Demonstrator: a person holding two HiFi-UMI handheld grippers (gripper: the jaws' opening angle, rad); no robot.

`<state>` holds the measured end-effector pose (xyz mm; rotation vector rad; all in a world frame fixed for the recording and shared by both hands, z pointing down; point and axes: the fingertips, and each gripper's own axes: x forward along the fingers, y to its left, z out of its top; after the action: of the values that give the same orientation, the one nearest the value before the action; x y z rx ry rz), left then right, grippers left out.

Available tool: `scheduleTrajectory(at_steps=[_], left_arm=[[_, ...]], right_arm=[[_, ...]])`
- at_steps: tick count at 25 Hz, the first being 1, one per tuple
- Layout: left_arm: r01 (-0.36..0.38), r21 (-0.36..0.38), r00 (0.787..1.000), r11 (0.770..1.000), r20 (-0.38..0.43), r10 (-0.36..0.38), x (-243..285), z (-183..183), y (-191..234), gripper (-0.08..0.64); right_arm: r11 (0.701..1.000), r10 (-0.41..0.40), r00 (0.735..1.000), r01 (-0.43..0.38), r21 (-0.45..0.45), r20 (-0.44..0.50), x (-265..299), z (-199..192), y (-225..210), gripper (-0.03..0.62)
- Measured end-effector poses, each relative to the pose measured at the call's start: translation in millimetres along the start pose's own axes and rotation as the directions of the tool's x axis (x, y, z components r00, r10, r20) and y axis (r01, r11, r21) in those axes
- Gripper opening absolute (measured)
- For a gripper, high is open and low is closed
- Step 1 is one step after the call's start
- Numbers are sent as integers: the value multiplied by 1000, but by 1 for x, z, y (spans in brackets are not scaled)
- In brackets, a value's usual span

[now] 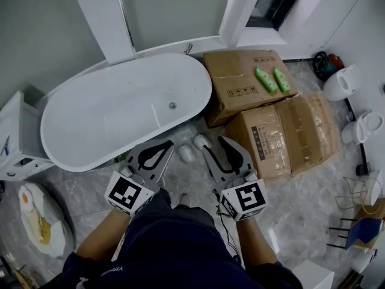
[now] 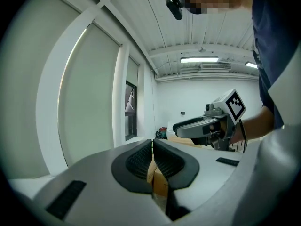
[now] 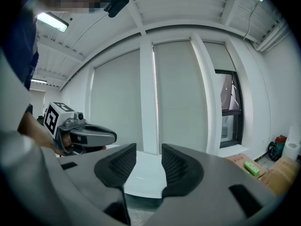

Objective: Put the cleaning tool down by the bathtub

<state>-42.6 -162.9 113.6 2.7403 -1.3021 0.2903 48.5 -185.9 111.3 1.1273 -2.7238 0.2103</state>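
Observation:
The white oval bathtub (image 1: pixel 108 119) stands on the grey floor at the left, and its rim (image 3: pixel 141 173) shows past the right jaws. Two green objects (image 1: pixel 265 79) lie on a cardboard box (image 1: pixel 237 92) beside the tub; one green object (image 3: pixel 251 169) also appears in the right gripper view. My left gripper (image 1: pixel 167 144) (image 2: pixel 153 142) hangs near the tub's front, shut, with nothing between its pads. My right gripper (image 1: pixel 213 143) (image 3: pixel 149 149) is beside it, open and empty. Neither one holds a tool.
More cardboard boxes (image 1: pixel 289 134) fill the floor to the right of the grippers. White toilet parts (image 1: pixel 343 83) stand at the far right, a white cabinet (image 1: pixel 15 137) at the left, a stuffed bag (image 1: pixel 39 218) below it. The person's feet (image 1: pixel 186 153) are near the tub.

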Motion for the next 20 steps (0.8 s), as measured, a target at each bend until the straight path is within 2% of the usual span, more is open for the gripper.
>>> scheduleTrajectory(at_steps=[14,20], left_arm=[[-16,0,1000,1000,8,16,-3,10,-15,35],[-12,-1,1000,1000,10,13,-5,9,-23,35]], right_arm=[[1000,26,999,-26,-1,38,-22,7,13,47],[1000,24,999,-24,1,43,-30,7,14,28]])
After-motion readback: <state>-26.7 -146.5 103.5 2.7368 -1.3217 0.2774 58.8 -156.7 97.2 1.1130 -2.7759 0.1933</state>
